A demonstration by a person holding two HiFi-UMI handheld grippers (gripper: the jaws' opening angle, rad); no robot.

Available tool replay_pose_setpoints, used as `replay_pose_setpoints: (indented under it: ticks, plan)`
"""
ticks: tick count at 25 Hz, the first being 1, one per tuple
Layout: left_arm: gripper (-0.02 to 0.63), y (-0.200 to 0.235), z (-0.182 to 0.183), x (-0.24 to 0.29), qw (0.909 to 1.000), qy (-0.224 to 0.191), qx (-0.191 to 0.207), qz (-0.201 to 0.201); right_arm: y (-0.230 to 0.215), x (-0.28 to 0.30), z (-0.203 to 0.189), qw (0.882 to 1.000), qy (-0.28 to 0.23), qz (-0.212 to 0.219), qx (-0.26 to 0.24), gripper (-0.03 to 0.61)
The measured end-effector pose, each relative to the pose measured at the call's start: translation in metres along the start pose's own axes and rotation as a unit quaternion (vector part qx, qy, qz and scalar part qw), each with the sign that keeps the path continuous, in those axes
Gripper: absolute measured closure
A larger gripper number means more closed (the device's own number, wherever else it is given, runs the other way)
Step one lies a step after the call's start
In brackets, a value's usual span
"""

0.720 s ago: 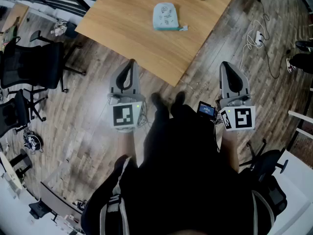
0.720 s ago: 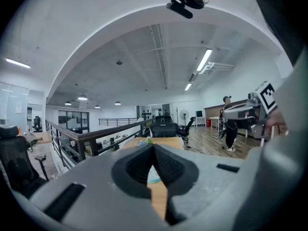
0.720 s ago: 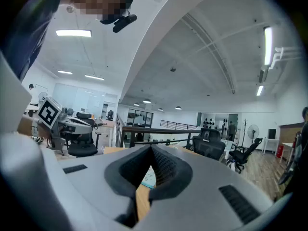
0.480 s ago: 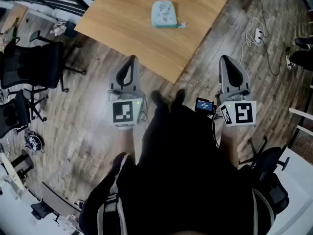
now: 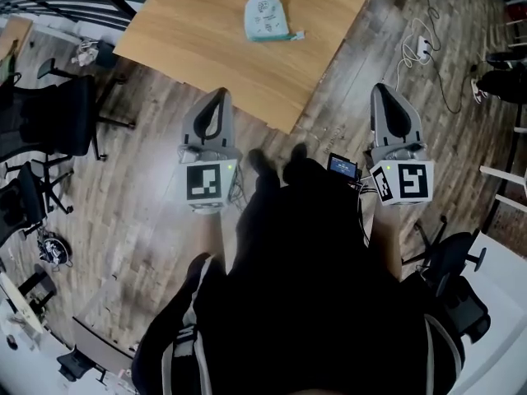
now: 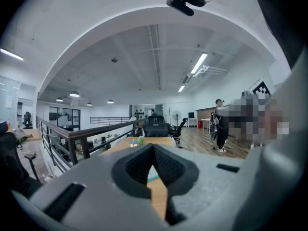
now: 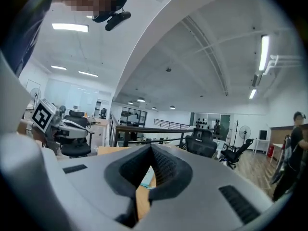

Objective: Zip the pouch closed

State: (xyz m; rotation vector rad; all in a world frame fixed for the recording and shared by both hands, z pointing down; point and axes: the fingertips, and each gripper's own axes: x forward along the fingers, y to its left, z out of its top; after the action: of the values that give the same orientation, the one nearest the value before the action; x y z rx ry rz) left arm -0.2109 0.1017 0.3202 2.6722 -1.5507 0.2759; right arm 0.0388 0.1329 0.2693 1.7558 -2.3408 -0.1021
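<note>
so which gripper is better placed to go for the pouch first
Left, probably. The left gripper sits at the near edge of the wooden table, nearer the light blue pouch; the right gripper hangs over the floor past that table's corner. Both are shut and empty.

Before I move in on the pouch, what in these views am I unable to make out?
1. Zipper on the pouch, head view: too small to tell open or closed.
2. Items at the far edge of the table, head view: cut off by the top edge.
3. Gripper views: the shut left tongs and right tongs block most of the table; only a pale sliver, likely the pouch, shows.
</note>
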Motion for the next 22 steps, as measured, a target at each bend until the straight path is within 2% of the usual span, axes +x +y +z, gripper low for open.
replay_pose_setpoints:
  ticks: [6, 9, 13, 15, 19, 22]
  plan:
    - [0.614, 0.007, -0.015, 0.014, 0.9998, 0.015, 0.007, -0.005, 0.01, 0.02, -0.012, 0.999, 0.021, 0.025, -0.011, 0.568]
    - [0.614, 0.008, -0.015, 0.034, 0.9996, 0.023, 0.016, -0.007, 0.012, 0.043, -0.018, 0.999, 0.021, 0.049, -0.001, 0.568]
    - [0.614, 0.003, -0.014, 0.073, 0.9987, 0.044, 0.023, -0.005, -0.016, 0.078, -0.028, 0.998, 0.009, 0.066, 0.023, 0.568]
    - [0.614, 0.003, -0.017, 0.096, 0.9979, 0.062, 0.019, 0.009, -0.037, 0.097, -0.035, 0.997, 0.002, 0.071, 0.04, 0.568]
    - [0.614, 0.007, -0.009, 0.139, 0.9942, 0.084, 0.011, 0.066, -0.079, 0.136, -0.05, 0.993, -0.008, 0.091, 0.071, 0.568]
    - [0.614, 0.001, -0.004, 0.172, 0.9924, 0.095, 0.012, 0.077, -0.101, 0.16, -0.071, 0.99, 0.0, 0.108, 0.093, 0.568]
